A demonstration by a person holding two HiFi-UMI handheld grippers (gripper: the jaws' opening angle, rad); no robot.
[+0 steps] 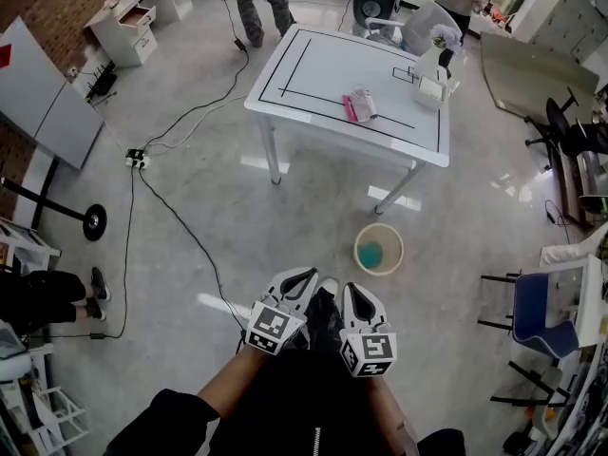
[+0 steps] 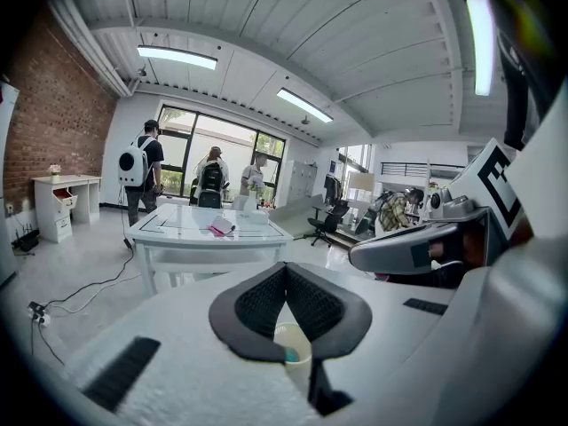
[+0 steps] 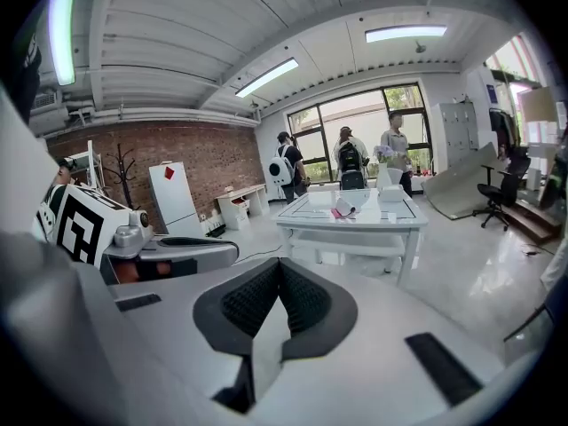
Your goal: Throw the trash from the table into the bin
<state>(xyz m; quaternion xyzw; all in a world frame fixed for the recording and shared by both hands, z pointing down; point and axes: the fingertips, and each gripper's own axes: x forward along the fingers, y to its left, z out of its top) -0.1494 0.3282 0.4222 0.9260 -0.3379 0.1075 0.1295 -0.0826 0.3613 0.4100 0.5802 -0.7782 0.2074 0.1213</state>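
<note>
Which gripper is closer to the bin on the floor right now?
Right. In the head view the right gripper sits just below and left of the bin; the left gripper lies farther left, beyond the right one.

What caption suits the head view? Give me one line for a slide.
Shut and empty, the left gripper and right gripper face the floor bin; pink-and-white trash lies on the white table beyond.
</note>
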